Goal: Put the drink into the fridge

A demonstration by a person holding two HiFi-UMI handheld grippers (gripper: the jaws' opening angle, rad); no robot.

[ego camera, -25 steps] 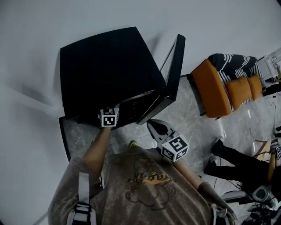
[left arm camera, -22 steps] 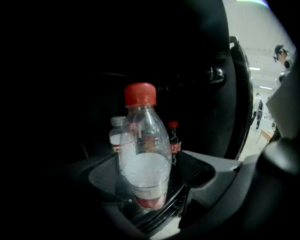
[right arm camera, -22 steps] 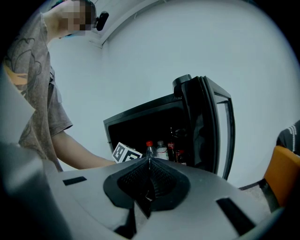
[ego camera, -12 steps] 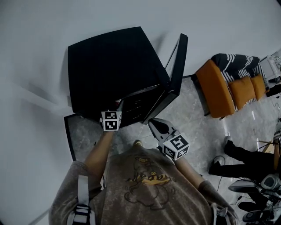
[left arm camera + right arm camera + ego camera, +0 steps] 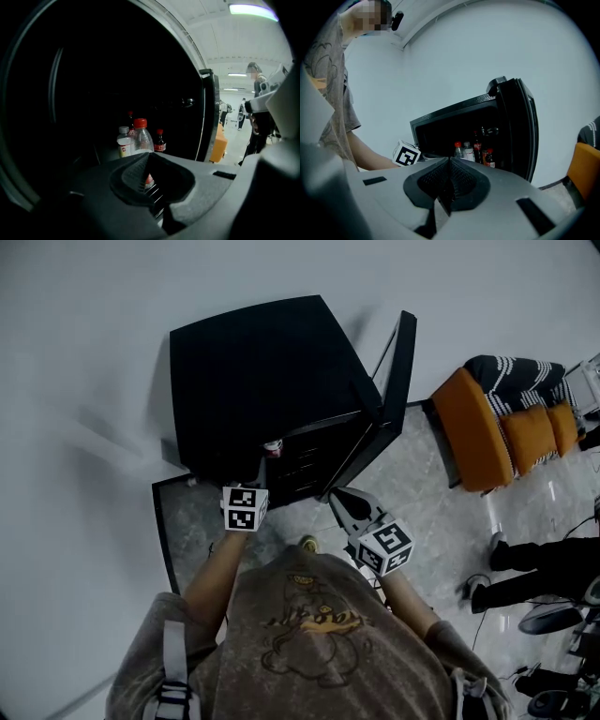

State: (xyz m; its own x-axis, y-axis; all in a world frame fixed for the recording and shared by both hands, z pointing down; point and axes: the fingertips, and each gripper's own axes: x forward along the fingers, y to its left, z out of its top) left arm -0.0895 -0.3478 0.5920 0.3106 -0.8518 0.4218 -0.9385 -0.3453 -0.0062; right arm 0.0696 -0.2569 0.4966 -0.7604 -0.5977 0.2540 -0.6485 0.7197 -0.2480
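Note:
The black fridge (image 5: 262,362) stands against the wall with its door (image 5: 398,381) swung open to the right. Several drinks stand inside it. A clear bottle with a red cap (image 5: 141,139) stands nearest, with a white-capped bottle (image 5: 123,141) and a small dark cola bottle (image 5: 160,141) beside it. My left gripper (image 5: 258,469) is just in front of the opening, its jaws closing to shut with nothing between them, and the red-capped bottle (image 5: 273,447) stands free just beyond them. My right gripper (image 5: 339,499) hangs shut and empty near the door's lower edge.
An orange seat (image 5: 473,432) with striped cushions stands to the right of the fridge. A person's dark legs and shoes (image 5: 539,563) and some gear are on the marble floor at the far right. The white wall (image 5: 94,352) runs behind the fridge.
My left gripper has drawn back a little from the fridge opening. A red-capped bottle now shows at the fridge's front edge. The right gripper has hardly moved.

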